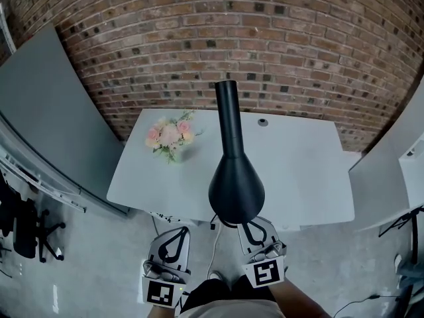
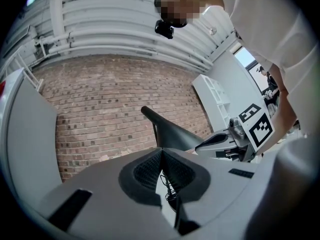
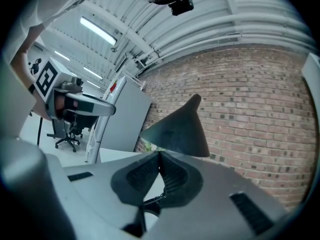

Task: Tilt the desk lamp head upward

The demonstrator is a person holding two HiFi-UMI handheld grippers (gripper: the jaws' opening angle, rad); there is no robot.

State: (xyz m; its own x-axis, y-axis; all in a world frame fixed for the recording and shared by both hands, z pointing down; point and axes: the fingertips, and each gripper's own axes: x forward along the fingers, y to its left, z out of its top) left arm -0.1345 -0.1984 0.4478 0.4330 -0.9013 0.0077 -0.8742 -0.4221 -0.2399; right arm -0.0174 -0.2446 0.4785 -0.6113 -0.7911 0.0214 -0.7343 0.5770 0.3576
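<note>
Lamp head (image 1: 236,184) over the desk (image 1: 305,171), wide end down. Right gripper (image 1: 252,228) pressed together, empty, just under the rim; left gripper (image 1: 177,234) likewise, beside it. Lift slowly from beneath the rim, without slipping.

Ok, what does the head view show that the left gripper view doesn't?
Only the head view: the pink flowers on the white desk, the grey floor and an office chair. Only the left gripper view: the ribbed ceiling and white shelving. Both: the black lamp head, the brick wall, the right gripper close by the lamp head, and the left gripper, shut and empty.
</note>
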